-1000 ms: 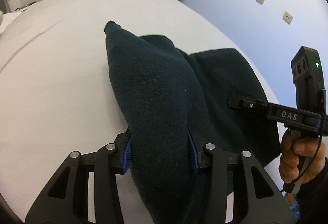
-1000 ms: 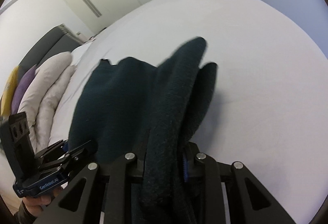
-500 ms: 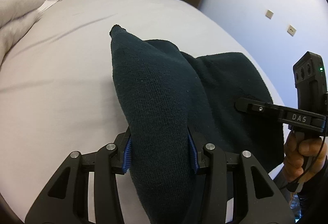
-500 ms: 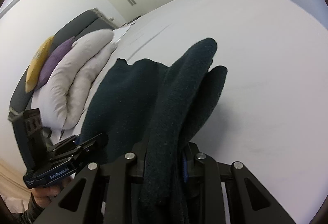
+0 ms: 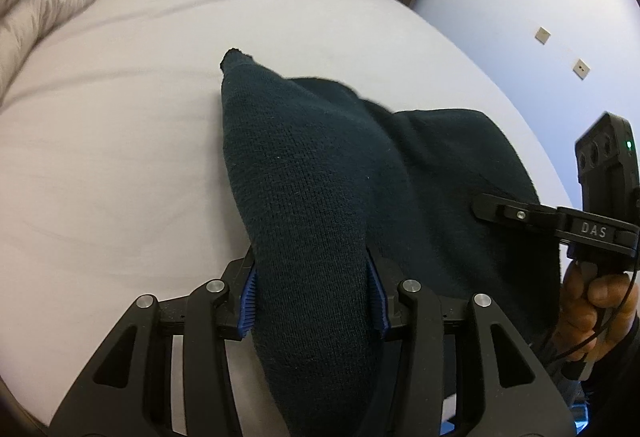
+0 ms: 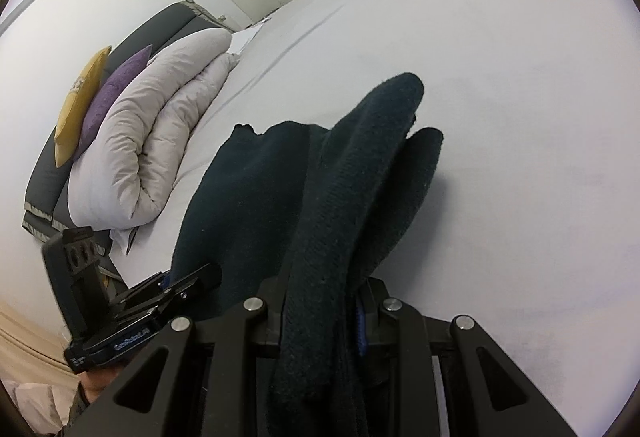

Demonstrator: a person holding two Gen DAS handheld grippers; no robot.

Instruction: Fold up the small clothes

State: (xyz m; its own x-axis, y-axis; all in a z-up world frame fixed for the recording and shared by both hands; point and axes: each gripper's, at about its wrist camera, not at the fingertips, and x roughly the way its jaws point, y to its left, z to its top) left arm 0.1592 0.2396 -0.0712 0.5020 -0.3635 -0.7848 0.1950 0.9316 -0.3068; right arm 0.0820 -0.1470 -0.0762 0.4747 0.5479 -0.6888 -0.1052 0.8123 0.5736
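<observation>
A dark teal knitted garment (image 5: 320, 173) lies partly on a white bed, its near edge lifted. My left gripper (image 5: 312, 297) is shut on one near corner; the cloth bulges forward between the blue pads. My right gripper (image 6: 320, 313) is shut on the other near corner (image 6: 360, 173), which droops forward in two folds. The rest of the garment (image 6: 244, 189) stretches flat between both grippers. The right gripper also shows in the left wrist view (image 5: 516, 213), and the left gripper in the right wrist view (image 6: 188, 281).
The white bed sheet (image 5: 120, 157) spreads all around the garment. A rolled pale duvet (image 6: 160, 125) with purple and yellow cushions (image 6: 116, 85) lies at the headboard, to the left. A wall with sockets (image 5: 560, 49) stands right of the bed.
Both grippers have kept hold of the garment and swung with it; the duvet and headboard have come further into view. The cloth's shape is nearly the same.
</observation>
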